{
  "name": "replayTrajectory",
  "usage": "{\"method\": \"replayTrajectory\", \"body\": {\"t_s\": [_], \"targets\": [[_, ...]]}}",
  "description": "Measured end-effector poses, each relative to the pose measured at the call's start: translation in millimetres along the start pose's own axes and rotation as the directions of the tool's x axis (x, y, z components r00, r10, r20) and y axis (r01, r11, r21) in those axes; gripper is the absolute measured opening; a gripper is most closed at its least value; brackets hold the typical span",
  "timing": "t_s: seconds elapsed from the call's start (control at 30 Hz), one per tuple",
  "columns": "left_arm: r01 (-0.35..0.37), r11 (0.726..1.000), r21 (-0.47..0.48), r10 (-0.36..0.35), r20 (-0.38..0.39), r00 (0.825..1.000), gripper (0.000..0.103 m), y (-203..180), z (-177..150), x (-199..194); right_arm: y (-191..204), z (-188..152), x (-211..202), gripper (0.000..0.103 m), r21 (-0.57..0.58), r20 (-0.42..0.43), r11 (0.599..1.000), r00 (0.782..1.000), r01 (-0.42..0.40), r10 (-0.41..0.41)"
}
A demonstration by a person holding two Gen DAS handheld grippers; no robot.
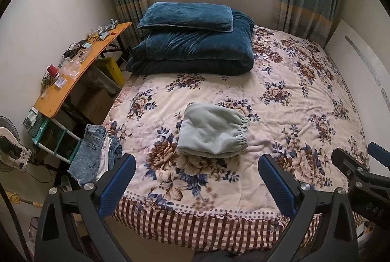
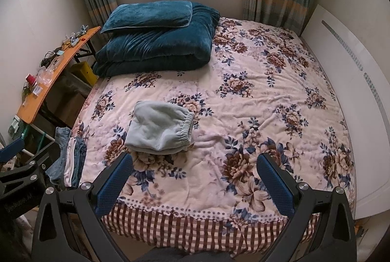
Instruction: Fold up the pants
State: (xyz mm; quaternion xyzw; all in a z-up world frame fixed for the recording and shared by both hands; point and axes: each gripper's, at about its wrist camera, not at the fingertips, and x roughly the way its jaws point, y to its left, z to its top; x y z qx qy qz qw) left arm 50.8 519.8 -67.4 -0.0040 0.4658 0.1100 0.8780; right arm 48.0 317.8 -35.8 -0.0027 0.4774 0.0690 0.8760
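Pale grey-green sweatpants [image 1: 214, 131] [image 2: 159, 131] lie folded into a compact bundle on the floral bedspread [image 1: 280, 96] [image 2: 256, 101], elastic waistband turned to the right. My left gripper [image 1: 197, 179] hangs open above the bed's near edge, short of the bundle, nothing between its blue pads. My right gripper [image 2: 195, 176] is open too, also empty, with the bundle just beyond its left finger. Each gripper shows at the edge of the other's view: the right gripper [image 1: 360, 174] and the left gripper [image 2: 19, 159].
A stack of folded jeans and shorts [image 1: 97, 154] [image 2: 69, 157] sits at the bed's left edge. A dark teal duvet and pillow [image 1: 192, 42] [image 2: 156, 37] are piled at the head. A cluttered wooden side table [image 1: 80, 72] stands left; a white panel [image 2: 353, 96] leans right.
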Motion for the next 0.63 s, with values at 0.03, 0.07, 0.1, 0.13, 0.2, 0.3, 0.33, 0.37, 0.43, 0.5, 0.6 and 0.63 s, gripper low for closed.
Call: {"method": "replayTrajectory", "body": {"t_s": [0.03,0.07,0.1,0.13,0.2,0.3,0.33,0.37,0.43,0.5,0.6,0.63], "targets": [[0.000,1.000,-0.001,0.000,0.001,1.000,0.103,0.1,-0.5,-0.9,-0.8,0.0,0.2,0.103,0.000,0.000,1.000,1.000,-0.002,0.002],[-0.001,1.000,-0.002,0.001,0.002,1.000,0.103,-0.2,-0.6,-1.2,-0.9,0.1,0.1,0.103,0.002,-0.001,1.000,1.000,-0.003,0.003],[-0.002,1.000,-0.001,0.002,0.001,1.000,0.103,-0.2,-0.3,-0.5,-0.7,1.0,0.2,0.103,-0.002,-0.001,1.000,1.000,-0.001,0.001],[-0.001,1.000,-0.003,0.001,0.000,1.000,0.103,-0.1,-0.4,-0.9,-0.7,0.6,0.3,0.103,-0.002,-0.001,1.000,1.000,-0.001,0.001],[0.000,1.000,-0.003,0.000,0.002,1.000,0.103,-0.2,-0.1,-0.9,-1.1,0.3,0.2,0.103,0.001,0.000,1.000,1.000,-0.002,0.002],[0.001,1.000,-0.002,-0.001,0.001,1.000,0.103,0.3,0.7,-0.4,-1.4,1.2,0.4,0.103,-0.003,0.000,1.000,1.000,-0.002,0.002],[0.002,1.000,-0.004,-0.002,0.001,1.000,0.103,0.3,0.6,-0.8,-1.6,0.5,0.7,0.103,-0.001,-0.001,1.000,1.000,-0.003,0.003],[0.001,1.000,-0.003,-0.001,0.002,1.000,0.103,-0.1,0.9,-0.6,-2.0,0.6,0.6,0.103,0.000,-0.001,1.000,1.000,-0.003,0.003],[0.001,1.000,-0.001,-0.001,0.000,1.000,0.103,0.3,1.3,0.3,-2.0,0.8,0.9,0.103,-0.003,0.000,1.000,1.000,-0.003,0.003],[0.000,1.000,-0.003,0.000,0.007,1.000,0.103,0.2,0.5,-0.9,-2.8,0.9,0.9,0.103,-0.003,-0.001,1.000,1.000,-0.005,0.005],[0.003,1.000,-0.009,-0.003,0.012,1.000,0.103,-1.5,-0.8,-2.6,-3.7,1.3,1.2,0.103,-0.003,-0.003,1.000,1.000,-0.005,0.005],[0.003,1.000,-0.009,-0.003,0.011,1.000,0.103,-1.4,-1.7,-2.9,-3.4,1.3,1.1,0.103,-0.002,-0.004,1.000,1.000,-0.007,0.007]]}}
